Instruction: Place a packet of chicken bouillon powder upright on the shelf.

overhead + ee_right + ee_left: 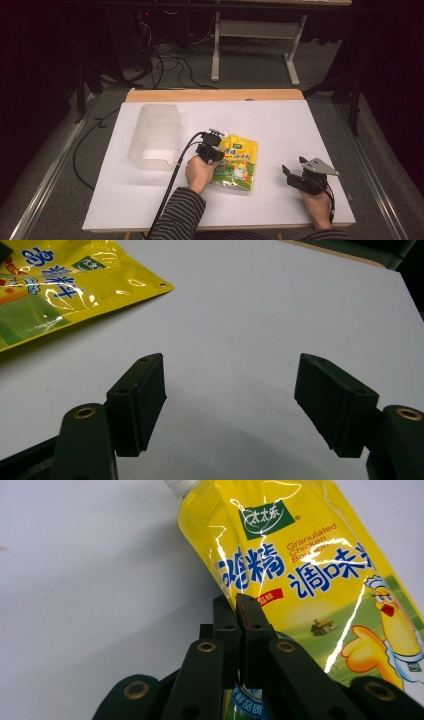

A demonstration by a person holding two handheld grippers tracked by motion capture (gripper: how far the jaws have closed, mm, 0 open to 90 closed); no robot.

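White tabletop [280,125], dark room; left tongs [239,611] pinch yellow pouch [310,580]; right tongs [230,405] agape, empty.

Both forearms are covered by sleeves [180,210] striped dark and light. The left tongs [215,136] are black, with brass-coloured rivets on the linkage and a thick black cable [172,180] trailing from them. The right tongs [295,170] are black as well, topped by a grey three-cornered plate [318,166].
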